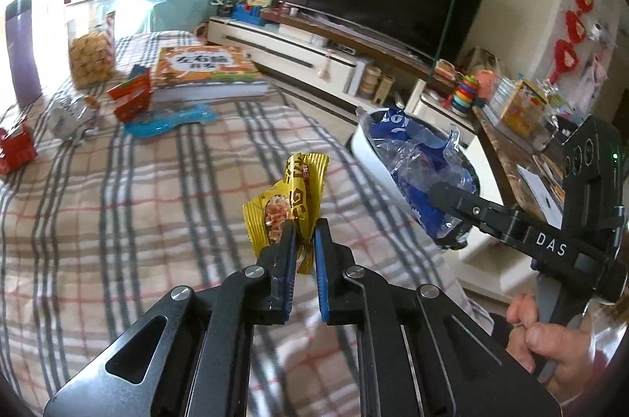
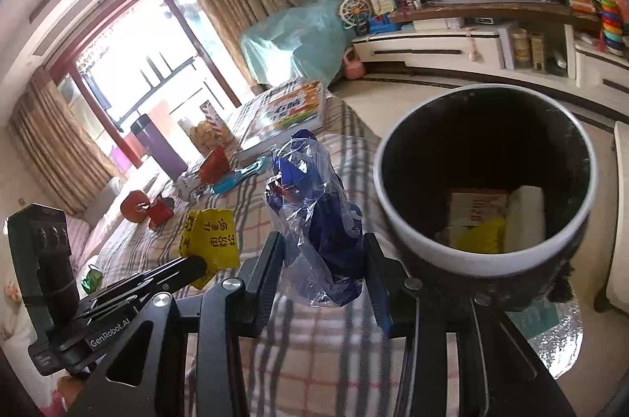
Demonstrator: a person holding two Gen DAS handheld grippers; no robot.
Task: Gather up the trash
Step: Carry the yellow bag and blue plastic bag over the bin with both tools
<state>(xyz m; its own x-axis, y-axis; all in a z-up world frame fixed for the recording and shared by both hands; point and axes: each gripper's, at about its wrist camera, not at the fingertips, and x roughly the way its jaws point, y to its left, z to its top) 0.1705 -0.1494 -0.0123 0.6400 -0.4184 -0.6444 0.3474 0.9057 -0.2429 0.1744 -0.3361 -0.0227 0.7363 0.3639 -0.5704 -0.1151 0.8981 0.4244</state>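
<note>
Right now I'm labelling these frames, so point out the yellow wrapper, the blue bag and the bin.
yellow wrapper (image 1: 289,204), left wrist view, on its printed front above the tool's tips.
blue bag (image 2: 322,216), right wrist view, on its crumpled middle.
bin (image 2: 487,261), right wrist view, on its white rim's near edge.

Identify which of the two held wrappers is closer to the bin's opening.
The blue-and-clear plastic wrapper in the right hand-held gripper, right beside the bin. The yellow wrapper, in the left hand-held gripper, sits farther off.

A plaid-covered table (image 1: 157,204) beyond the claws bore a picture book (image 1: 204,71), red cartons (image 1: 131,98) and a biscuit jar (image 1: 91,43).
</note>
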